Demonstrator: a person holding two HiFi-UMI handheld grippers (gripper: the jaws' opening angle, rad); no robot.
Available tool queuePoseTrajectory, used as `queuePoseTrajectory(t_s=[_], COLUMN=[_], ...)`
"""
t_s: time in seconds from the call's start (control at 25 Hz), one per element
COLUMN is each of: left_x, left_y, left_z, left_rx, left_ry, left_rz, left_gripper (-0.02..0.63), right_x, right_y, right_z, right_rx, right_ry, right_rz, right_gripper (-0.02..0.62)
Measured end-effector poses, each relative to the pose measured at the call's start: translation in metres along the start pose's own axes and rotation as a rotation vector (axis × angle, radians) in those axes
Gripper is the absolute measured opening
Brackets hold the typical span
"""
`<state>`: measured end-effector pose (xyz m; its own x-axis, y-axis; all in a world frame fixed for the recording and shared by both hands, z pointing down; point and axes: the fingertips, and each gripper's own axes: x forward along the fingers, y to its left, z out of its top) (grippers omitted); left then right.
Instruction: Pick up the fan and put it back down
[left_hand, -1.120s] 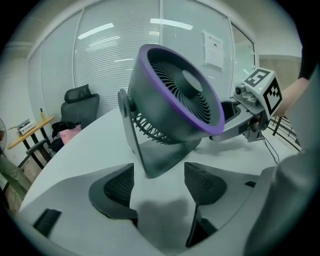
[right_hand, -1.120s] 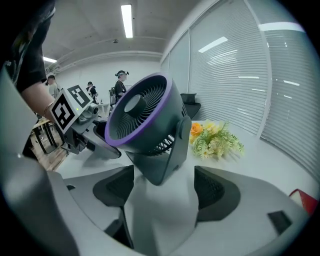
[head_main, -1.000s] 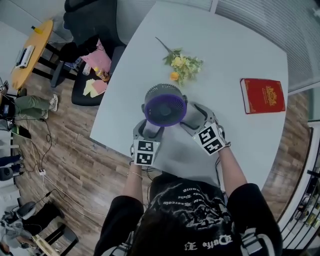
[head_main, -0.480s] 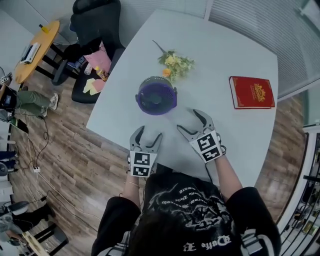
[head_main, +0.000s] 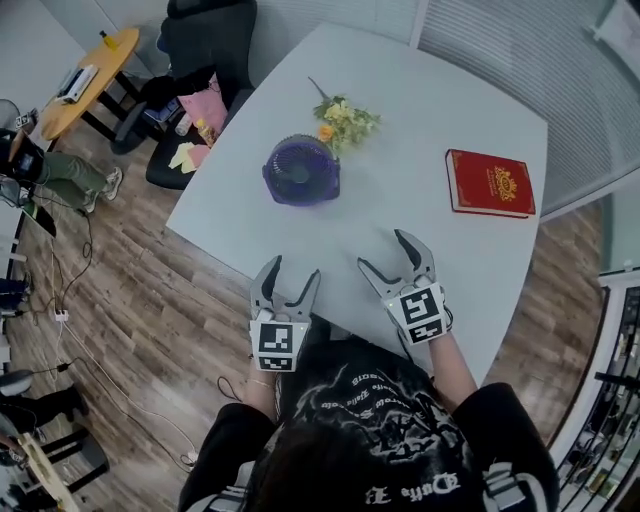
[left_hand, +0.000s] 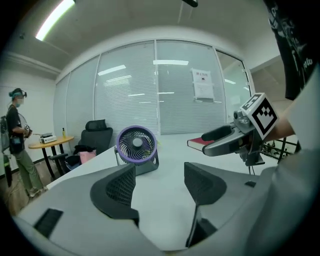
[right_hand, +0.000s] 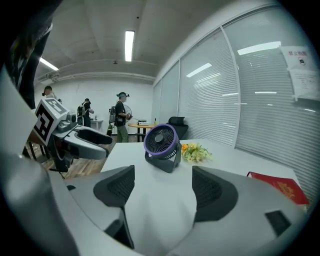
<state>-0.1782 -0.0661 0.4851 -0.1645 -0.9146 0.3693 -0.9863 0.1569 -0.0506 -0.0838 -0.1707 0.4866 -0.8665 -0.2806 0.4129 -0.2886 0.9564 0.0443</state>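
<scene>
Fan at rest on the pale table, upright on its dark stand, as the person's two grippers waited at the table's near edge, well apart from it. The left gripper had its jaws spread wide with only bare tabletop between them. The right gripper, near it, was splayed just as wide and just as empty. Both pointed toward the fan, which sat across a stretch of bare table, its purple-ringed grille facing them.

To an onlooker the fan looked like a small, light plastic desk model: stiff in the ring and stand, but with thin grille ribs that might bend under a hard pinch. The rounded purple rim seemed smooth enough to slip, and the head, carried above a narrow stand, looked top-heavy and liable to tilt if lifted from one side. The safer hold appeared to be one gripper on each side of the ring, or a firm pinch on the dark stand below, with the grille face left alone.

A spray of yellow flowers lay just beyond the fan, close enough to be brushed. A red book lay well off to the right, and a black chair stood past the far left edge.
</scene>
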Motion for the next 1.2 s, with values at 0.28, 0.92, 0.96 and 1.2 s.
queuePoseTrajectory(t_s=[0.28, 0.92, 0.96, 1.2], left_x=[-0.031, -0.054, -0.053, -0.055], left_y=[-0.030, -0.045, -0.046, -0.047], left_z=[0.001, 0.024, 0.025, 0.036], left_rx=[-0.082, -0.132, -0.128, -0.134], left_ry=[-0.063, -0.138, -0.141, -0.168], left_rz=[0.028, 0.076, 0.071, 0.039], left_gripper=[0.318, 0.090, 0.057, 0.023], right_x=[-0.041, -0.068, -0.068, -0.072], right_y=[0.023, 0.032, 0.031, 0.026], right_z=[-0.013, -0.006, -0.005, 0.005], right_rx=[-0.054, -0.104, -0.114, -0.073], right_ry=[-0.016, -0.070, -0.081, -0.095], right_rz=[0.037, 0.050, 0.047, 0.039], right_gripper=[0.351, 0.208, 0.174, 0.009])
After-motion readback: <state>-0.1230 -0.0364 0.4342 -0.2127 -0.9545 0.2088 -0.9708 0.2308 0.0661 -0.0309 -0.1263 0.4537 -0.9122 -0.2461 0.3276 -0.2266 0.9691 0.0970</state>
